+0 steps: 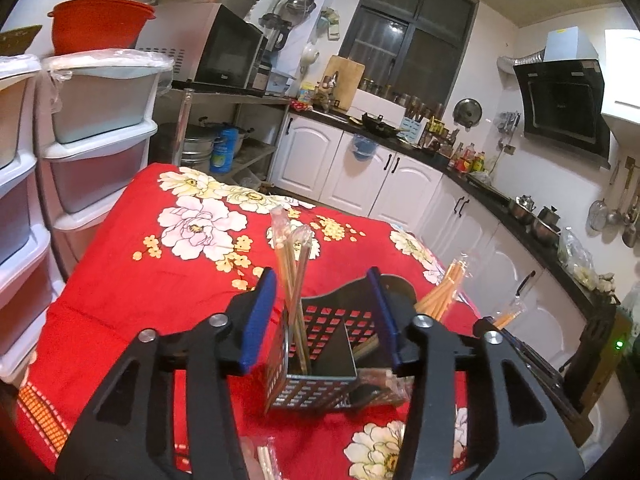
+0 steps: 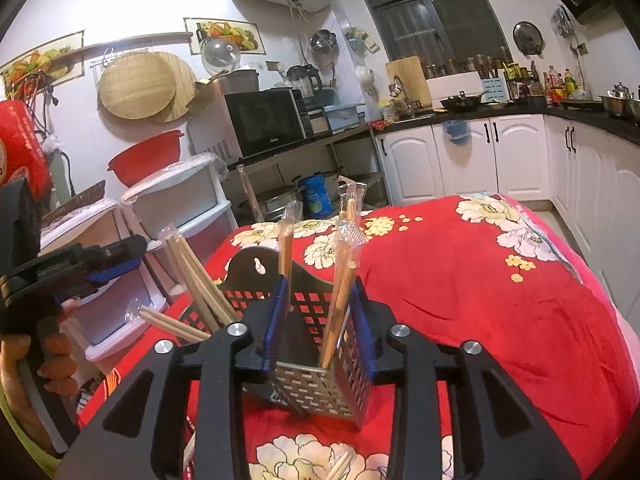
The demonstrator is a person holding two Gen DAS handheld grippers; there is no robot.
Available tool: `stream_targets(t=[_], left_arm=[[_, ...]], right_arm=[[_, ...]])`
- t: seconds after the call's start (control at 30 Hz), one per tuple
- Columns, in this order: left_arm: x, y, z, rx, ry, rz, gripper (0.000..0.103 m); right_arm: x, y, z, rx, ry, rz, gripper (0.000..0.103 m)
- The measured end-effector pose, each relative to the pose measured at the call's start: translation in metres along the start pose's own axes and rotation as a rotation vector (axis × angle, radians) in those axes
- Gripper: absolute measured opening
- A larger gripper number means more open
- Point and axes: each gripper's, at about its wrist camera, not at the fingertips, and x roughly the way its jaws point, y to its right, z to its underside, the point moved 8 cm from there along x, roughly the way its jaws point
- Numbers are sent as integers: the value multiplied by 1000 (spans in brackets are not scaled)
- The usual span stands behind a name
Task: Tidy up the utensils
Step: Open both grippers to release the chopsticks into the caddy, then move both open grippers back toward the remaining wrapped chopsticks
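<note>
left gripper [image 1: 324, 320]: we see jaws spread, straddling chopstick holder [image 1: 320, 360]
right gripper [image 2: 320, 324]: jaws spread around wrapped chopsticks [image 2: 340, 292]

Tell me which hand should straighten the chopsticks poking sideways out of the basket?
Probably left: the left gripper hovers open beside those chopsticks, while the right gripper straddles the basket farther along.

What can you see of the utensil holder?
The utensil holder is a dark perforated caddy with square holes, an inner divider and a scalloped back with a hanging hole. It stands upright on the red floral cloth. Wrapped chopsticks lean in its compartments. Both open grippers flank it; contact is unclear.
</note>
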Motion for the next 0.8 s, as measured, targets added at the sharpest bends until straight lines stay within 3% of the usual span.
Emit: stream_targets(t=[0.33,0.5,0.8], left_arm=[[-16,-1,20,21,-13,-13,69],[-19,-6,30,25,-21,-30,76],[-29,-14,51,17,-37,-45,91]], right_arm=[[-11,-1,8,9,-4,4,49],[-22,-4,15,2,-4,5,61],[-36,-11,35,-32,-36,7,67]])
